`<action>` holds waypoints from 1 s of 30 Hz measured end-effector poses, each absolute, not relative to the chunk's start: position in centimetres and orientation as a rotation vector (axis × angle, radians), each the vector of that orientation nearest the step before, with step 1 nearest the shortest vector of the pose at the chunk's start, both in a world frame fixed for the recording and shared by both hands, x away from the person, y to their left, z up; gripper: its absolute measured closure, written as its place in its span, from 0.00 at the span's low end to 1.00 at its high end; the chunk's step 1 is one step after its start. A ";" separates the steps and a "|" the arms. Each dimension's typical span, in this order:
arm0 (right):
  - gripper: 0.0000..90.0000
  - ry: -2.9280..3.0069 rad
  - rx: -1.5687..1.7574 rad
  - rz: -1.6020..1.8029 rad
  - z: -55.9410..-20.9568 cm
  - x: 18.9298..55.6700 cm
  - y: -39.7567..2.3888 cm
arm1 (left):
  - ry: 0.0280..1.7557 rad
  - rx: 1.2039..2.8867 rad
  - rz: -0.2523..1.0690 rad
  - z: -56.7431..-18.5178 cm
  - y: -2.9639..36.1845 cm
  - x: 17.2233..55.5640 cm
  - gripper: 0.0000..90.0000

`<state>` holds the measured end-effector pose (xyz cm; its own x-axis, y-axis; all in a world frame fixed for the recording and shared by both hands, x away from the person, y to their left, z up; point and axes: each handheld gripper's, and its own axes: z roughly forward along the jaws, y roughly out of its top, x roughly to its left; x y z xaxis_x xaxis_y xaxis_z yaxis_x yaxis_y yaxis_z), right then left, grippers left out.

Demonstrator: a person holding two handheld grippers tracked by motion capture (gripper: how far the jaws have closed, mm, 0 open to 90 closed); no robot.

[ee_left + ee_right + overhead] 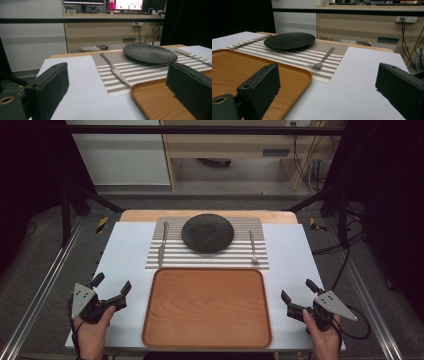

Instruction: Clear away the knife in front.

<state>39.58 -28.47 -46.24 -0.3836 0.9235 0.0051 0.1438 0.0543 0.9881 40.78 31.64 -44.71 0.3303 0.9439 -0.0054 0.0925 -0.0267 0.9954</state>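
My left gripper [111,286] and right gripper [298,296] hover wide open, empty, flanking the wooden tray [207,307] — beyond it, knife [163,243] and fork [253,247] lie lengthwise front-to-back on the striped placemat [210,257], fork tines nearest me.

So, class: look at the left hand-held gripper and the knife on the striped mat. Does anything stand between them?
Nothing visible does. The left hand-held gripper stands open over bare white table, and the knife lies beyond it on the striped mat. The wooden tray sits off to the side of that path.
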 end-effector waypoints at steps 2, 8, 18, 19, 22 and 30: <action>0.06 1.627 1.090 1.396 -46.2 39.6 -28.4 | 1.022 1.435 0.919 -44.8 31.6 40.8 0.05; 0.06 1.635 1.082 1.393 -46.3 39.5 -28.2 | 1.031 1.445 0.927 -44.8 31.4 40.8 0.05; 0.03 1.695 1.063 1.368 -46.1 39.4 -27.2 | 1.074 1.590 0.889 -44.1 28.7 42.0 0.06; 0.03 1.705 1.056 1.358 -46.0 39.4 -27.0 | 1.073 1.610 0.877 -43.9 28.3 42.4 0.07; 0.05 1.724 1.042 1.347 -45.9 39.3 -26.6 | 1.062 1.702 0.873 -43.2 26.8 44.6 0.08; 0.08 1.750 1.048 1.349 -45.9 39.3 -26.3 | 1.077 1.793 0.800 -40.9 24.7 49.9 0.09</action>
<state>39.26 -26.28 -45.91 -0.4433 0.8955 -0.0407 0.1884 0.1375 0.9724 49.89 24.67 -40.90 0.4183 0.9042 0.0861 0.3436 -0.2452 0.9065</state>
